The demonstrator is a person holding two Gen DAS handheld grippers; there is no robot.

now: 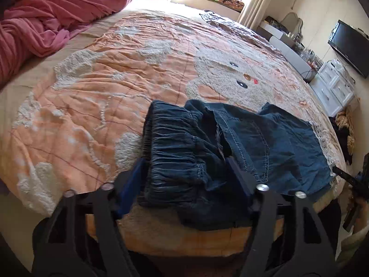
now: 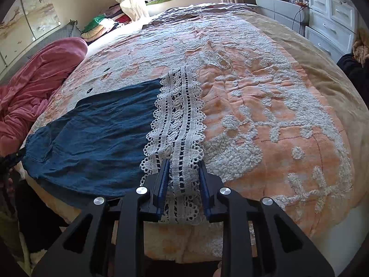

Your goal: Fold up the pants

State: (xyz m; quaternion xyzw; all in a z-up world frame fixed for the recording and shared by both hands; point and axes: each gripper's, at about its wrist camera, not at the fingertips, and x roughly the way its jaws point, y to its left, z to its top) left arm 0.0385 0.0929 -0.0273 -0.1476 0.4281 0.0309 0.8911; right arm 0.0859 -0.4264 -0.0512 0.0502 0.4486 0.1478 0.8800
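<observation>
Dark blue denim pants (image 1: 265,136) lie near the front edge of the bed, with an elastic waistband (image 1: 175,143) at one end and a white lace hem (image 2: 177,120) at the other. My left gripper (image 1: 184,161) has its jaws wide apart around the bunched waistband, one finger on each side. My right gripper (image 2: 183,168) has its jaws apart with the lace hem lying between them. The pants (image 2: 96,133) stretch away to the left in the right wrist view. The right gripper (image 1: 346,175) shows at the far right of the left wrist view.
The bed carries an orange and white tufted bedspread (image 1: 103,80). A pink blanket (image 1: 46,16) is heaped at the far left. White drawers (image 2: 332,18) and a television (image 1: 350,46) stand to the right of the bed. The bed's front edge (image 2: 184,242) runs just below both grippers.
</observation>
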